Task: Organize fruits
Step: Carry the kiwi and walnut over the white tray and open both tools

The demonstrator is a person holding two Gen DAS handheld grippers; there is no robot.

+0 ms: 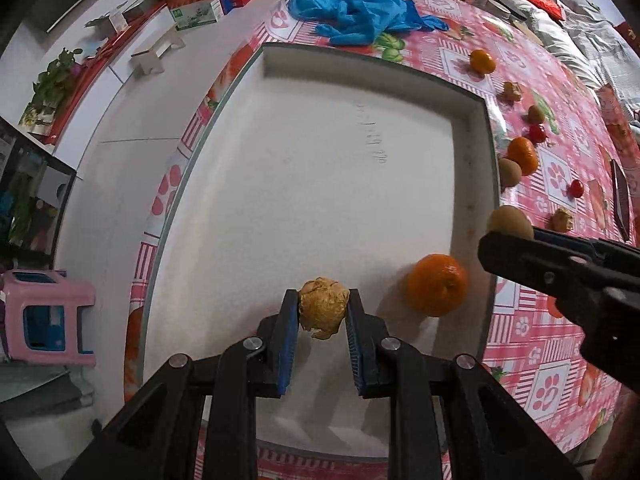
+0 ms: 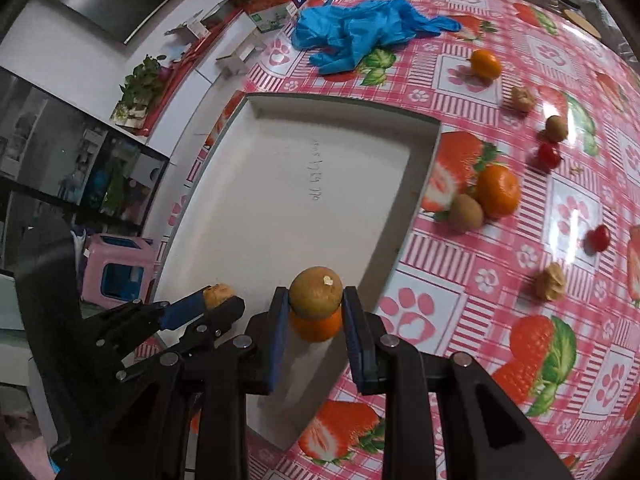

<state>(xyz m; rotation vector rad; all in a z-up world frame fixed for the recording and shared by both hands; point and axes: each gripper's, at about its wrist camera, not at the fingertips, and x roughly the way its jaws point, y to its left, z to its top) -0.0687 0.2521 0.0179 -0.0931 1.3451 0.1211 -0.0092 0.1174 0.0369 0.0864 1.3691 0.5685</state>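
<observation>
Left wrist view is showing the left hand-held gripper clamping a walnut over the white tray; right hand-held gripper is pinching a brown fruit above the tray's tangerine. Each load should be lowered to clear tray floor before the pads are opened, so nothing rolls.

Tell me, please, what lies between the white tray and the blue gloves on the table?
Only bare pink tablecloth: in the right wrist view the blue gloves lie beyond the white tray, nothing between.
</observation>
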